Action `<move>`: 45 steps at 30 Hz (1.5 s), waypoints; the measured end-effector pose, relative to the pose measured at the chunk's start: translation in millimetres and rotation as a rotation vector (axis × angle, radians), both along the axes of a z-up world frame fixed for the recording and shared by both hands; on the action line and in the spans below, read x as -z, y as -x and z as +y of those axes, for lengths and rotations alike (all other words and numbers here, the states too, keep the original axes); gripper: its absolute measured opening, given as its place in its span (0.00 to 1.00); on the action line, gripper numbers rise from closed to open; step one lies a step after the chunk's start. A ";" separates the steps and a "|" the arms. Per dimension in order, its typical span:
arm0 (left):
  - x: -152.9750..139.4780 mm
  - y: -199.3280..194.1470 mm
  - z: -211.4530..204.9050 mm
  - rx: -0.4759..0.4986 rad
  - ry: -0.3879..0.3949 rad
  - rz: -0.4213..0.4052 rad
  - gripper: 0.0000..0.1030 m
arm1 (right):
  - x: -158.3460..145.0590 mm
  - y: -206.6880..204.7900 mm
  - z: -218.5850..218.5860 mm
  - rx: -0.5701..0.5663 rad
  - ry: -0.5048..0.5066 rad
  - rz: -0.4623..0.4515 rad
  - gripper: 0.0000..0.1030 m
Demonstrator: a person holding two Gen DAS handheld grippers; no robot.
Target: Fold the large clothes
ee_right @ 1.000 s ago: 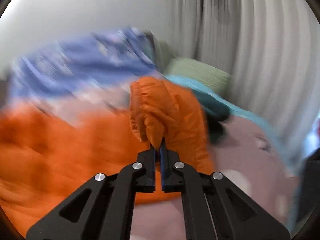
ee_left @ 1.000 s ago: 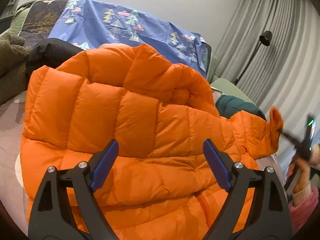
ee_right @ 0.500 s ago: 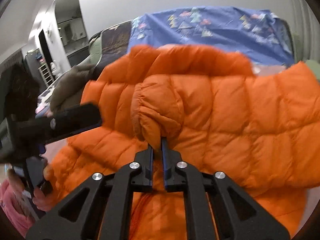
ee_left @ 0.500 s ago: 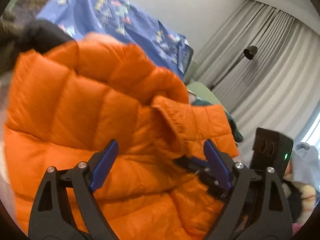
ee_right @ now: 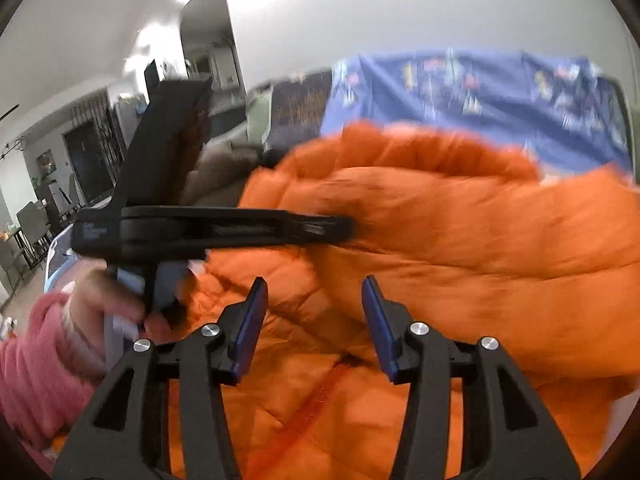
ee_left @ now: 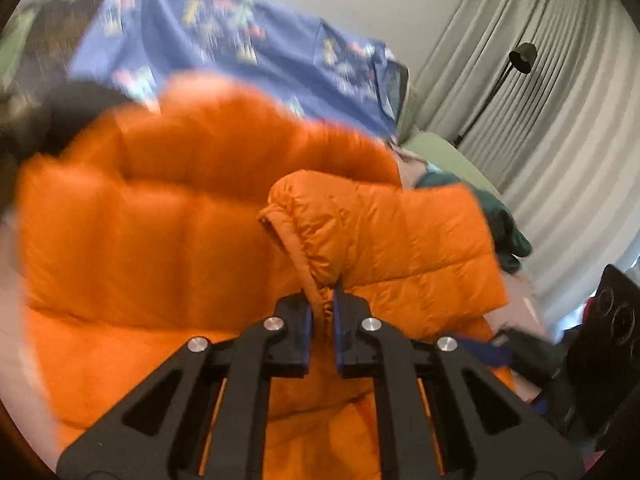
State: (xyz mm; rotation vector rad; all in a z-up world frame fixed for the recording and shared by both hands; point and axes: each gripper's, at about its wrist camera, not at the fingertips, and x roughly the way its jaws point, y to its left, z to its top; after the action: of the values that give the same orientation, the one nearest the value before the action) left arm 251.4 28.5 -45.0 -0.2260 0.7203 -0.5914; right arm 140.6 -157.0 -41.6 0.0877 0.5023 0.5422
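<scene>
An orange puffer jacket (ee_left: 168, 240) lies heaped on the bed and fills both views. My left gripper (ee_left: 322, 304) is shut on the cuff of the jacket's sleeve (ee_left: 384, 232), which is folded across the body. In the right wrist view the left gripper (ee_right: 344, 226) reaches in from the left, pinching the sleeve (ee_right: 460, 232). My right gripper (ee_right: 316, 312) is open and empty, just above the jacket's front and zipper (ee_right: 316, 400).
A blue patterned sheet (ee_left: 248, 44) covers the headboard behind the jacket. A dark green garment (ee_left: 504, 228) lies to the right on the bed. Grey curtains and a black floor lamp (ee_left: 520, 56) stand at the right. Dark clothes (ee_left: 60, 108) lie at the left.
My right gripper carried the sleeve cuff across the jacket, then let go and opened. My left gripper closed on that cuff and now holds it.
</scene>
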 end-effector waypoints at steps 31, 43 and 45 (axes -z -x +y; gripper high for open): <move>5.2 22.6 -29.5 -0.176 -0.474 -0.120 0.50 | 57.4 -76.3 -89.2 0.416 -0.055 0.302 0.49; 24.6 20.4 -5.9 -0.245 -0.549 -0.077 0.59 | 41.8 -55.7 -97.3 0.452 -0.036 0.303 0.60; 11.5 36.4 15.3 -0.259 -0.531 -0.099 0.66 | 28.1 -27.7 -120.9 0.454 -0.120 0.291 0.61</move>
State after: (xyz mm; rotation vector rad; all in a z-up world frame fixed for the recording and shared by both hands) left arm 214.9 43.8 -56.5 0.2006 0.7140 -0.1505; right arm 168.4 -277.9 -69.7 0.3893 0.7086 0.1122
